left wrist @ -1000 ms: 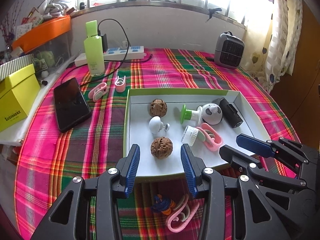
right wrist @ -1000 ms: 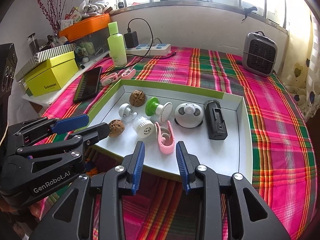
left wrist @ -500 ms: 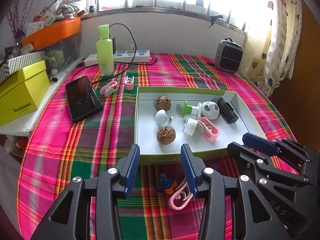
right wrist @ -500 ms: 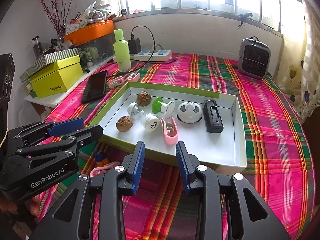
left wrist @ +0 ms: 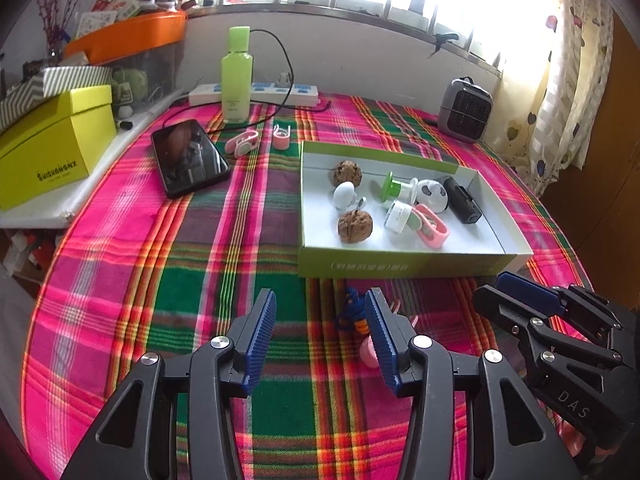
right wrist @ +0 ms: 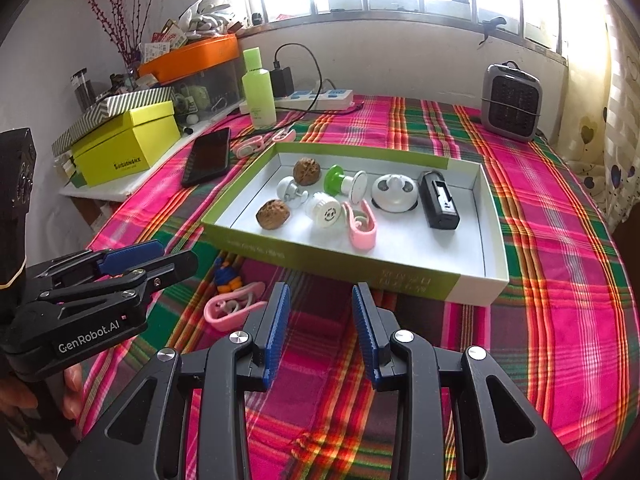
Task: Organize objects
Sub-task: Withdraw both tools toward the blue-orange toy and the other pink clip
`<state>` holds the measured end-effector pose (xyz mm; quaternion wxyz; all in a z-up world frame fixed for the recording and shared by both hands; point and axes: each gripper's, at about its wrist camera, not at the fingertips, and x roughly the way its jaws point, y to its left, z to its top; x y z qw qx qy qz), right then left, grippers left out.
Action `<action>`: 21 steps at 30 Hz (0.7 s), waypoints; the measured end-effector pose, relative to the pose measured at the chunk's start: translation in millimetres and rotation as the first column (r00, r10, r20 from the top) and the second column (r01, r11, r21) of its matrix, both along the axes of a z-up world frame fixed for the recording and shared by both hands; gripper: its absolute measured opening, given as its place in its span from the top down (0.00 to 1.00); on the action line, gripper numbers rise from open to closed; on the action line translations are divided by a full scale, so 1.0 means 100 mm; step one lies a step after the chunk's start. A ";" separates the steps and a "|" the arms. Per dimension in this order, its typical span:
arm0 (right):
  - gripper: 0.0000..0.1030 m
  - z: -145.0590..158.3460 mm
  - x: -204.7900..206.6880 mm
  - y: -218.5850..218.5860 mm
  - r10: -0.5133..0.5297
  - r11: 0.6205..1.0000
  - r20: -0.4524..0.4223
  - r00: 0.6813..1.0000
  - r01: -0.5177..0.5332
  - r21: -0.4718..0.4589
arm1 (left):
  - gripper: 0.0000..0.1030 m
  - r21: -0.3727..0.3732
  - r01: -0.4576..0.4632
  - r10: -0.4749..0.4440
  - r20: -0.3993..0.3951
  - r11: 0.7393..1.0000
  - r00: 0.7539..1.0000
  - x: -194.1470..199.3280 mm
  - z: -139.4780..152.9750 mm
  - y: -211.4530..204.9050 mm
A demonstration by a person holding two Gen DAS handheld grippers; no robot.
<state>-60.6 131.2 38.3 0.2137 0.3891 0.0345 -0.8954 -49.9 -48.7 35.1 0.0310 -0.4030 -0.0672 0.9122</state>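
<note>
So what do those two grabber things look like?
Both are black plastic frames with triangle-shaped cut-outs and round silver screws. Each finger ends in a blue ribbed pad. The left gripper shows white "GenRobot.AI" lettering on its side in the right wrist view, and the right gripper shows "DAS" on its side in the left wrist view. No cables show.

The tablecloth (right wrist: 560, 240) is woven cloth, matt, with a plaid pattern. The tray (right wrist: 472, 280) looks like smooth cardboard. The two walnuts (right wrist: 273, 214) have rough, wrinkled shells. The phone (left wrist: 188, 156) has a glossy screen. The pink clip (right wrist: 362, 228) is smooth plastic
</note>
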 end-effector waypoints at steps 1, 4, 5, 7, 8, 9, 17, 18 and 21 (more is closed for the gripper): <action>0.67 -0.01 0.01 0.00 0.001 1.000 0.001 1.000 -0.001 -0.002 | 0.55 0.005 -0.002 0.002 0.006 1.000 1.000 0.02 -0.03 -0.02; 0.67 -0.04 0.04 -0.01 0.003 1.000 0.011 1.000 -0.003 -0.011 | 0.54 0.013 -0.007 0.007 0.025 1.000 1.000 0.05 -0.10 -0.06; 0.67 -0.06 0.04 -0.02 0.005 1.000 0.017 1.000 -0.005 -0.008 | 0.54 0.019 -0.007 0.006 0.031 1.000 1.000 0.05 -0.12 -0.08; 0.67 -0.09 0.06 -0.04 0.009 1.000 0.024 1.000 -0.009 -0.001 | 0.54 0.025 -0.009 0.008 0.041 1.000 0.999 0.07 -0.17 -0.10; 0.67 -0.11 0.06 -0.05 0.012 1.000 0.027 1.000 -0.012 0.000 | 0.54 0.026 -0.006 0.005 0.044 1.000 0.999 0.07 -0.18 -0.10; 0.67 -0.13 0.07 -0.05 0.012 1.000 0.030 0.999 -0.012 -0.001 | 0.54 0.030 -0.003 0.001 0.046 1.000 0.999 0.07 -0.19 -0.10; 0.67 -0.20 0.08 -0.07 0.013 1.000 0.055 0.998 -0.012 -0.012 | 0.53 0.072 0.038 -0.042 0.050 0.997 0.998 -0.01 -0.22 -0.06; 0.67 -0.21 0.09 -0.07 0.012 1.000 0.058 0.998 -0.011 -0.015 | 0.53 0.072 0.041 -0.045 0.052 0.997 0.998 -0.02 -0.22 -0.06; 0.67 -0.24 0.08 -0.08 0.008 1.000 0.065 0.998 -0.007 -0.015 | 0.53 0.072 0.050 -0.054 0.052 0.996 0.997 -0.07 -0.21 -0.03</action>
